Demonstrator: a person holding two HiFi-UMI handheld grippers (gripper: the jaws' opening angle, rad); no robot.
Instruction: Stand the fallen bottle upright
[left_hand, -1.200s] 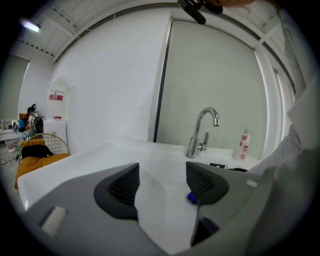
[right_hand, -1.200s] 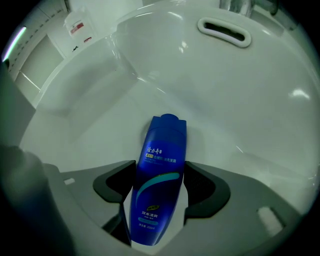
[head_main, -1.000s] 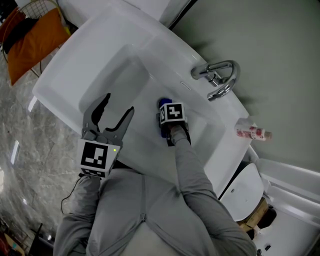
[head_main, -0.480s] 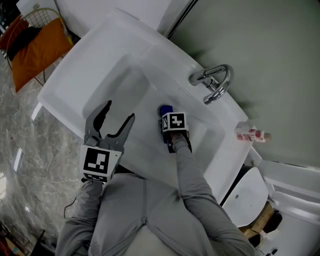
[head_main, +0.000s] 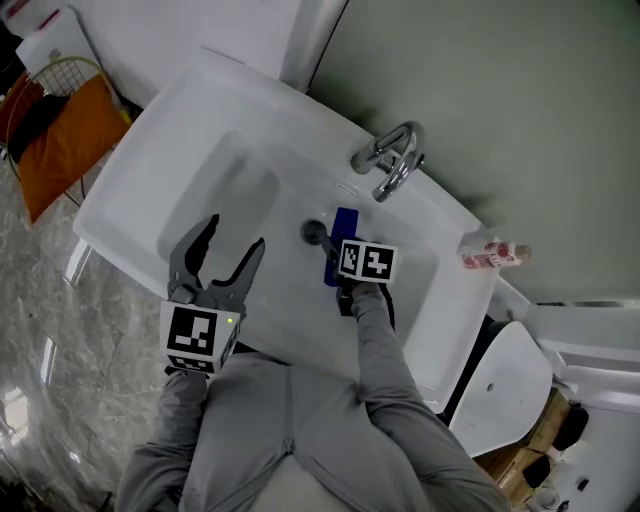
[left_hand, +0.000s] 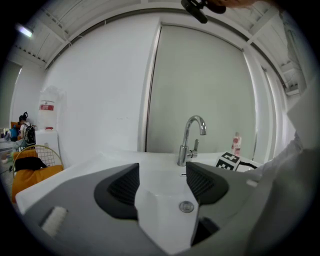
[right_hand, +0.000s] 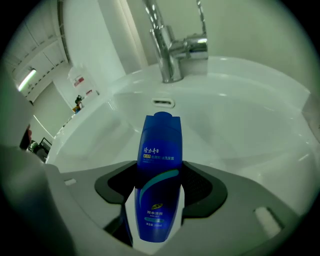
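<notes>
In the sink (head_main: 140, 150): right claw (right_hand: 159, 187) clamped on blue bottle (right_hand: 161, 150), now raised off the basin floor and tipping up, so uprighting is underway; left claw (head_main: 228, 240) wide open, empty.

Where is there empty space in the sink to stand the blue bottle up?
Best is the bare basin floor between the drain and the left wall, though the left gripper hovers by it. The ledge left of the faucet is bare too. Crowded: around the drain, and right of the faucet, where a small bottle sits.
</notes>
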